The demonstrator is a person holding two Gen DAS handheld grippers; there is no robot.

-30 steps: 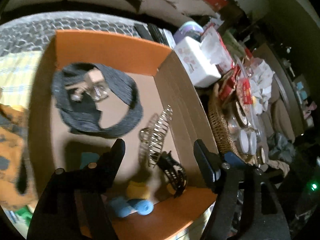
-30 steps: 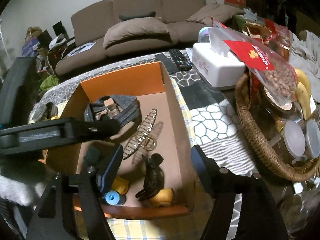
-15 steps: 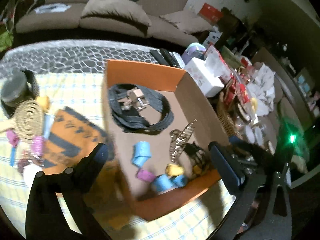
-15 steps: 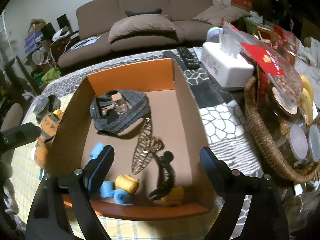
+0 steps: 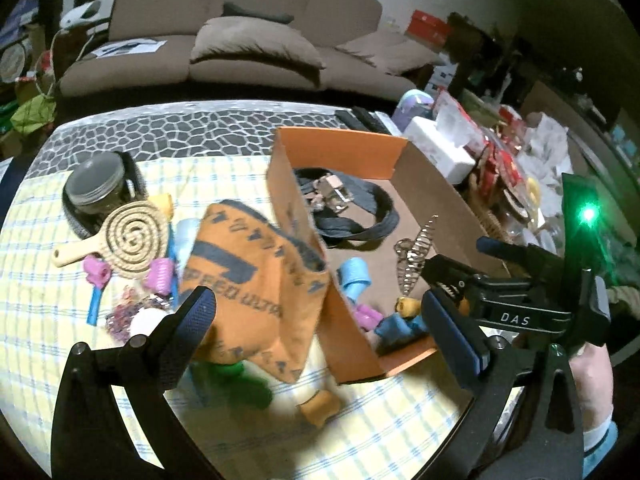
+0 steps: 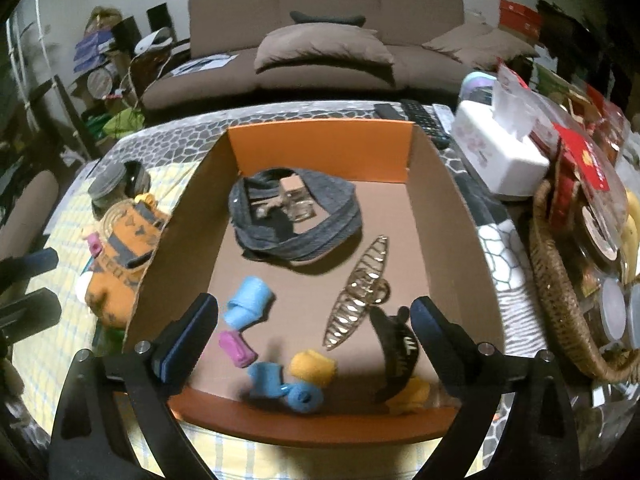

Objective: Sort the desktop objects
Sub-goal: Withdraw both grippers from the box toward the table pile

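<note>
The left gripper [image 5: 316, 328] hangs above the checked cloth of the surface [image 5: 52, 280] with its jaws spread wide and nothing between the pads, only an orange printed cloth [image 5: 256, 276] lying just beyond the gap. Ahead and to its left sit a spiral wooden brush [image 5: 128, 236], a lidded glass jar [image 5: 94, 184] and a scatter of pink and blue hair rollers [image 5: 160, 276]; to its right stands the orange cardboard box [image 5: 340, 152]. The right gripper [image 6: 314, 334] hovers over the near end of that box [image 6: 320, 142], and its jaws have just been opening — they stand well apart and clamp nothing. Directly between and below its fingers lie a light-blue roller [image 6: 248, 306], a pink roller [image 6: 236, 348], a darker blue pair [image 6: 286, 390] and a yellow roller [image 6: 312, 366]. A gold claw clip [image 6: 358, 310] and a black claw clip [image 6: 396, 352] lie just inside its right finger, and a grey coiled belt [image 6: 296, 216] rests farther ahead near the box's back wall. To the right of this gripper, outside the box, are a white tissue box [image 6: 500, 156] and a wicker basket [image 6: 560, 304].
</note>
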